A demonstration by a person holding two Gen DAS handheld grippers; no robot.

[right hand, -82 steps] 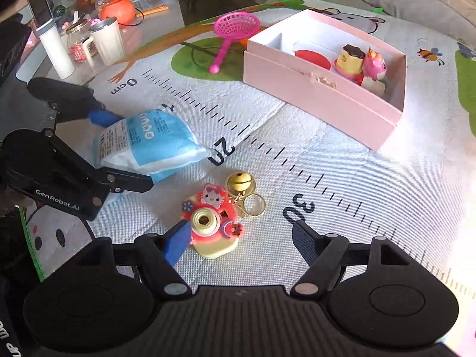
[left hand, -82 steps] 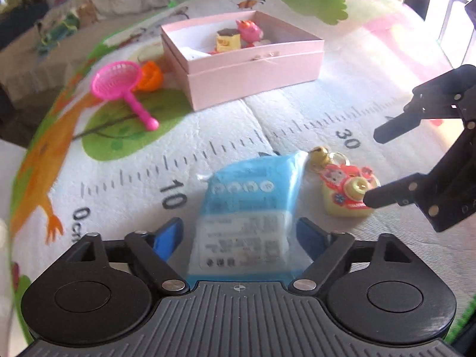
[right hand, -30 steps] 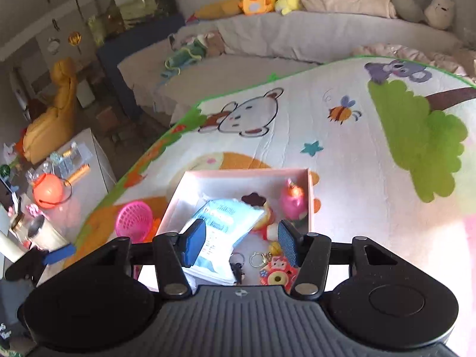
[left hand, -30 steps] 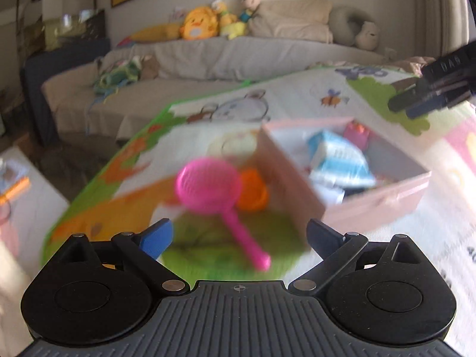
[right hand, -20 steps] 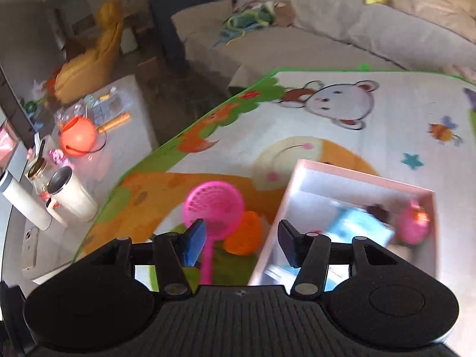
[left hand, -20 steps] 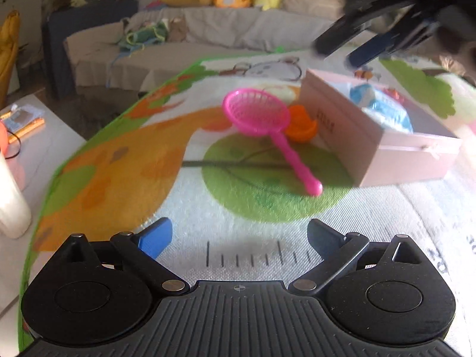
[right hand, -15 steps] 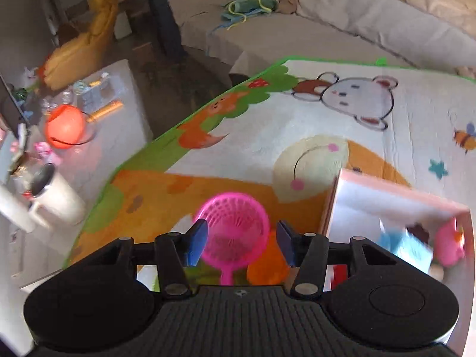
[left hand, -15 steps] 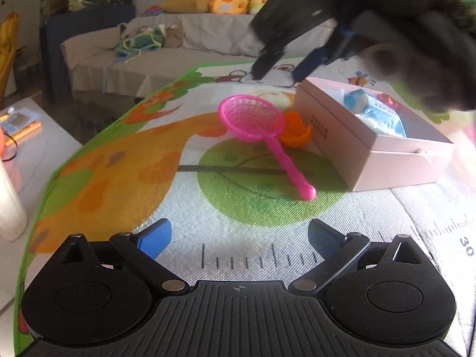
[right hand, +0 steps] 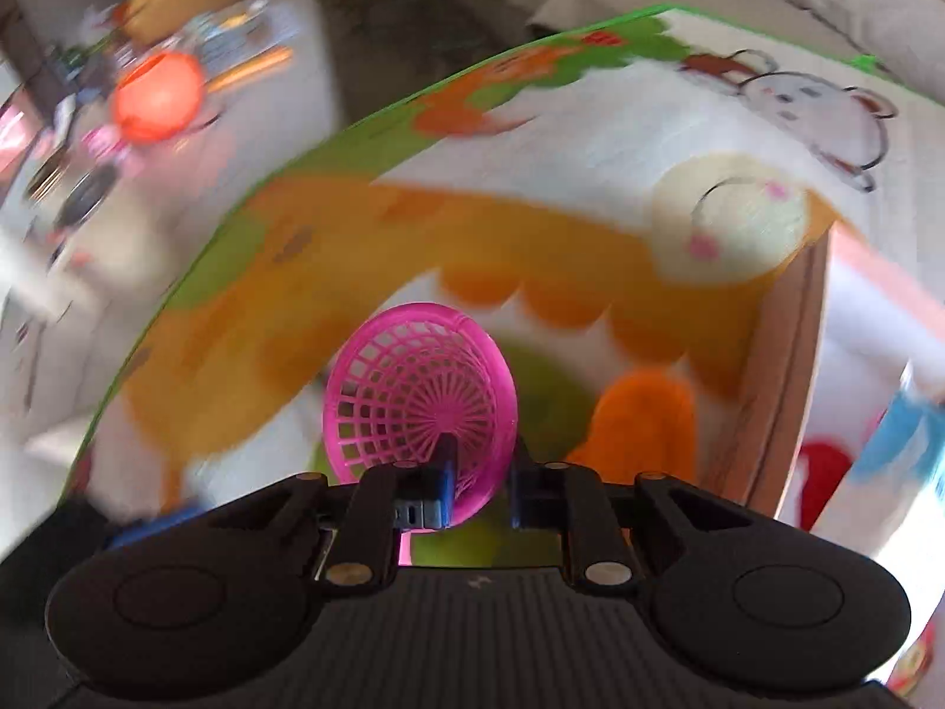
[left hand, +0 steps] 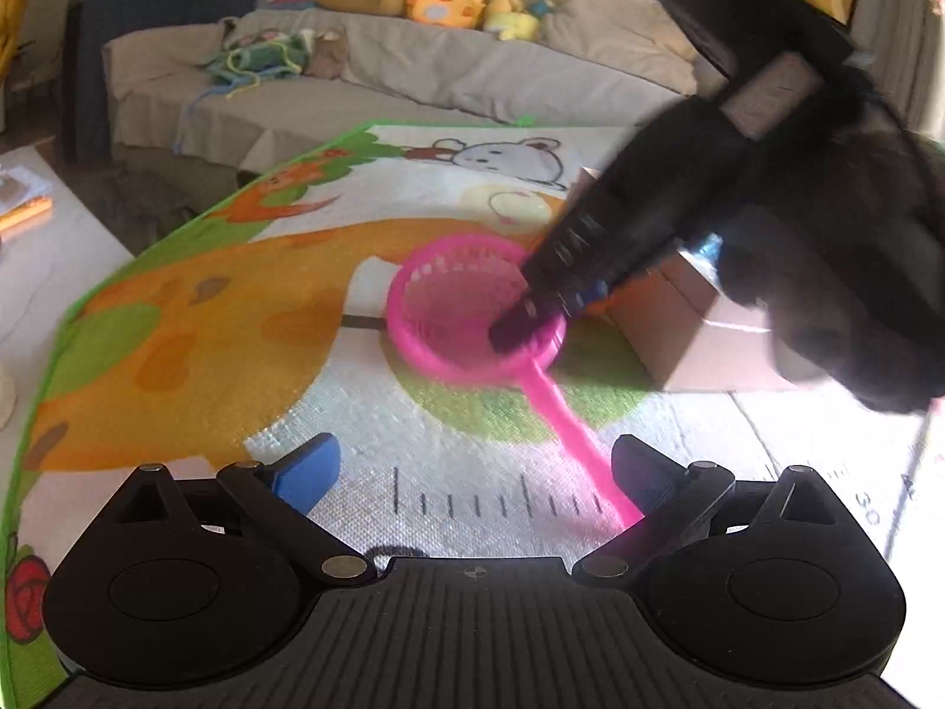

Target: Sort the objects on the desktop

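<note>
The pink scoop's (right hand: 422,396) rim is pinched by the right gripper (right hand: 478,487) – it should be lifted slowly – the left gripper (left hand: 472,472) is spread wide.

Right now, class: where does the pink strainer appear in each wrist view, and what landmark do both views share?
Left wrist: pink strainer centre, handle running toward lower right.
Right wrist: strainer lower centre, its rim between the right gripper fingers.
Shared landmark: the pink box at right.

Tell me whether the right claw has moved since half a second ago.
Yes. The right claw has dropped from above the pink box down to the pink strainer, and its jaws have just been closing on the strainer's rim.
</note>
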